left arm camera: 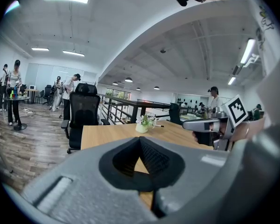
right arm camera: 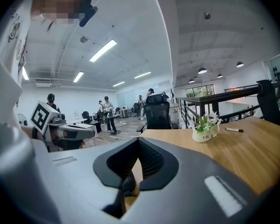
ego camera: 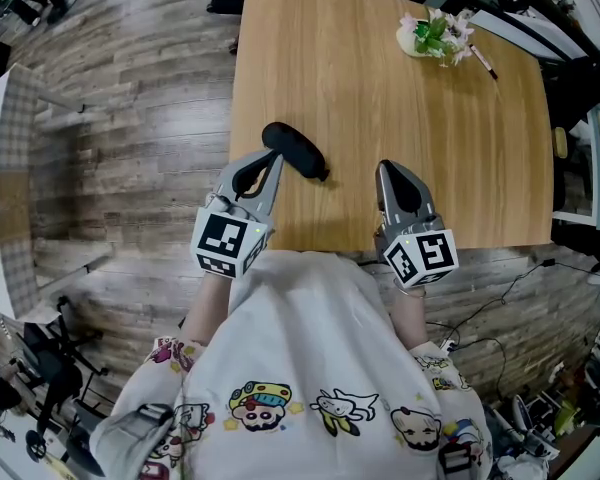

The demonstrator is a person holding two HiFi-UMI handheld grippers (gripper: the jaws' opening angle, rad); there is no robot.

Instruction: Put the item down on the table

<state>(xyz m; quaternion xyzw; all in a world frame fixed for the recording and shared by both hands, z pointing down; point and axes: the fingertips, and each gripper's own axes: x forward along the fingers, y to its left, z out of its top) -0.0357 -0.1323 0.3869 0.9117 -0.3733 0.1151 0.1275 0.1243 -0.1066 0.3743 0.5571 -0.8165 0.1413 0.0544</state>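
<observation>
A black, oblong, soft-looking item (ego camera: 298, 150) lies on the wooden table (ego camera: 380, 88) near its front edge. My left gripper (ego camera: 271, 158) hovers just in front of it, its tip over the item's near end and hiding part of it. In the left gripper view the left gripper (left arm camera: 140, 140) is shut, with only table wood showing through the gap behind the tips and no item in sight. My right gripper (ego camera: 386, 169) is over the front edge further right, shut and empty, as the right gripper view (right arm camera: 138, 140) also shows.
A small white pot of flowers (ego camera: 432, 36) and a pen (ego camera: 483, 61) sit at the table's far right. A black office chair (left arm camera: 84, 110) stands at the far end. People stand in the open office beyond. Wood floor lies left of the table.
</observation>
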